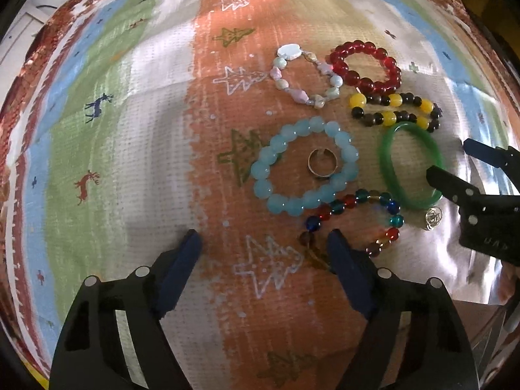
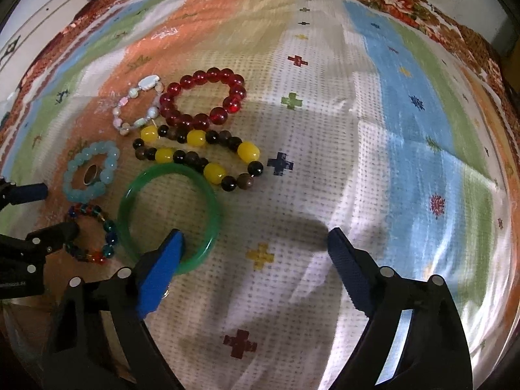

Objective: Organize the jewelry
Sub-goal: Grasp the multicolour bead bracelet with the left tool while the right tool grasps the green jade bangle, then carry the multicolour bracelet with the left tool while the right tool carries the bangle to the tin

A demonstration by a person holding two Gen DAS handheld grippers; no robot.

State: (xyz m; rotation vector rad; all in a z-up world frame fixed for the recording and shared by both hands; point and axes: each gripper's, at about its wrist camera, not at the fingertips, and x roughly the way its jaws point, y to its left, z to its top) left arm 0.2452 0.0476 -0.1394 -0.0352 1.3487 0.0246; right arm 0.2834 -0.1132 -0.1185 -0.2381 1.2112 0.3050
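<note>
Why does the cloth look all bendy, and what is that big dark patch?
Left wrist view: the fisheye lens curves the patterned cloth at the edges; shiny glare sits at the right. Right wrist view: the dark patch is a shadow, and the far right cloth is blurred.

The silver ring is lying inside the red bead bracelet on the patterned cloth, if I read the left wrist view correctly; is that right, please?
Not quite: the silver ring lies inside the light blue bead bracelet, not the red bead bracelet, on the patterned cloth. The left wrist view shows it.

Each tool has black ribbed arms, silver screws and blue pads.
</note>
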